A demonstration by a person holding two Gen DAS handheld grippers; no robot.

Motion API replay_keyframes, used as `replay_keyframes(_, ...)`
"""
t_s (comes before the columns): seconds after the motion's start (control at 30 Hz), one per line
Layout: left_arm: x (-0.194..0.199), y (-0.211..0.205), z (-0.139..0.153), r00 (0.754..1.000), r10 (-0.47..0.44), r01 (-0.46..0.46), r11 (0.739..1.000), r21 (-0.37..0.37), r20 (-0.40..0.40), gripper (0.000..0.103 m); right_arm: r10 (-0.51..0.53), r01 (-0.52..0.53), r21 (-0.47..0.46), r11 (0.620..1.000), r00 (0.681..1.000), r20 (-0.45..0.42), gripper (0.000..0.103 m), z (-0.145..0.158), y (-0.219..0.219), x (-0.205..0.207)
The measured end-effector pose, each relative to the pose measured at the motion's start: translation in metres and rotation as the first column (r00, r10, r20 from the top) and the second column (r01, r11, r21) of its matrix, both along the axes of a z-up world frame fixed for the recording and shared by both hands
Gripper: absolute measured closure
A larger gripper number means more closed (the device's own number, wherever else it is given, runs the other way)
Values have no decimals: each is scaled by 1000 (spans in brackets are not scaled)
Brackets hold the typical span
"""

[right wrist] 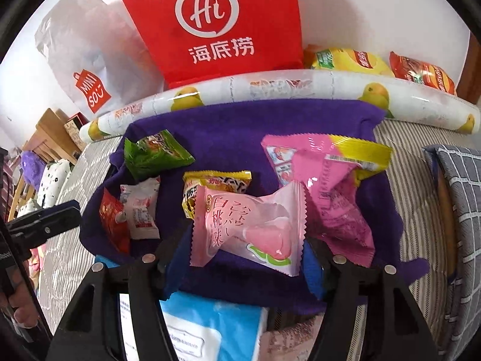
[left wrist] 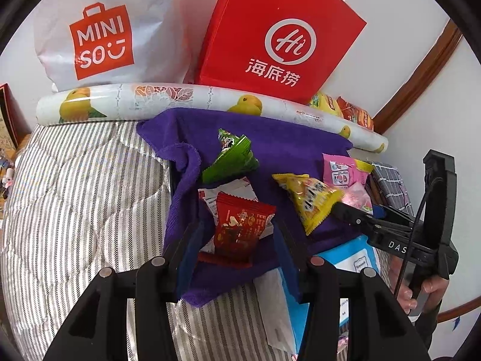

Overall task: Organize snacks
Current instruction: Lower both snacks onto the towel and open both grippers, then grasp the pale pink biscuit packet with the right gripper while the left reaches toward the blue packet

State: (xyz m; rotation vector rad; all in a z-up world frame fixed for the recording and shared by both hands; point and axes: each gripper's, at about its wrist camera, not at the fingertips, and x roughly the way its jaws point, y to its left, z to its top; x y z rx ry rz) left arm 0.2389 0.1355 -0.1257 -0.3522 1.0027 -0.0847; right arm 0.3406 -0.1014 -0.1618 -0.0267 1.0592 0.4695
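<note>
A purple cloth [right wrist: 240, 126] covers the striped bedding [left wrist: 75, 195] and carries the snack packets. The left gripper [left wrist: 237, 237] clamps the red snack packet [left wrist: 240, 225]. The right gripper [right wrist: 246, 240] brackets the pale pink peach packet [right wrist: 240, 222]; whether its pads press cannot be told.

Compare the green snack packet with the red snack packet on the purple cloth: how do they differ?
The green snack packet lies free, further up the purple cloth; the red snack packet sits between the left tongs. The green packet rests straight on the cloth, while the red packet overlaps a white packet. The green packet looks creased and folded; the red packet looks flatter. Both are small sealed wrappers with crimped edges.
</note>
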Motion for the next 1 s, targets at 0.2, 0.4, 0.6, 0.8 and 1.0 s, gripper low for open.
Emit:
replay_keyframes(0.2,-16,-2,16,1000,2,-3,1000,9,25,55,-24,24,-11,1000,999,21,30,13,-10,-11)
replay_keyframes(0.4,-38,-7,35,999,1,-2,1000,23,52,54,-74,72,30,997,995,73,30,41,-31,-32)
replay_keyframes(0.6,-62,-14,44,998,-1,-1,1000,18,65,53,-125,122,36,992,983,135,32,59,-63,-70)
replay_keyframes(0.8,-80,-22,42,998,8,-9,1000,15,58,52,-152,154,-7,988,981,124,50,43,-94,-103)
replay_keyframes(1.0,-86,-29,34,999,19,-20,999,27,35,52,-104,110,-65,992,990,98,64,10,-98,-118)
